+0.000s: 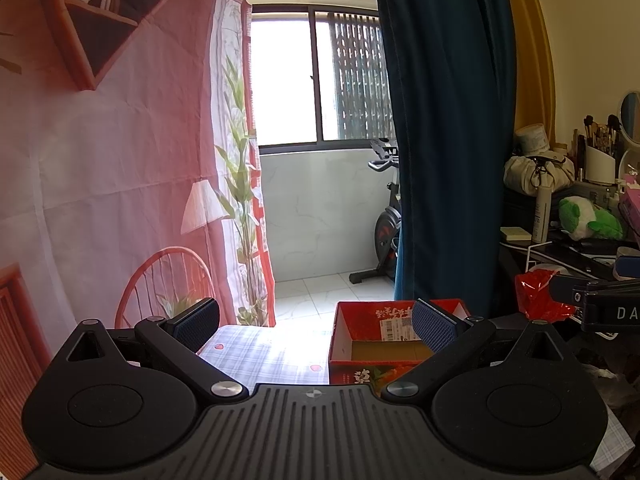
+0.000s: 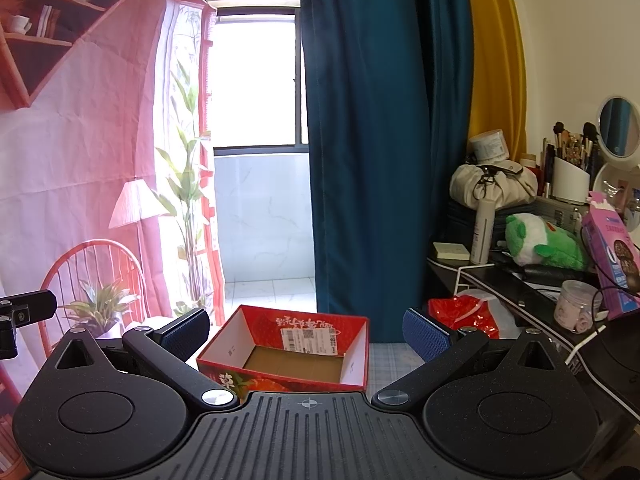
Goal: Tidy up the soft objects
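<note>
An open red cardboard box [image 1: 360, 354] [image 2: 256, 336] sits on the checked tablecloth [image 1: 256, 356], empty, with a bare brown bottom. A green and white plush toy [image 2: 540, 240] [image 1: 588, 218] lies on the cluttered dark desk at the right. My left gripper [image 1: 316, 326] is open and empty, above the cloth beside the box. My right gripper [image 2: 306, 332] is open and empty, with the box between its fingers and just beyond them. The right gripper's side shows at the right edge of the left wrist view [image 1: 600, 300].
A red crinkly bag [image 2: 464, 314] lies by the desk edge. The desk [image 2: 520, 292] holds a spray bottle [image 2: 482, 234], a beige pouch [image 2: 492, 184], a brush holder, a mirror, a pink carton and a clear jar [image 2: 576, 312]. A blue curtain [image 2: 384, 140] hangs behind the box.
</note>
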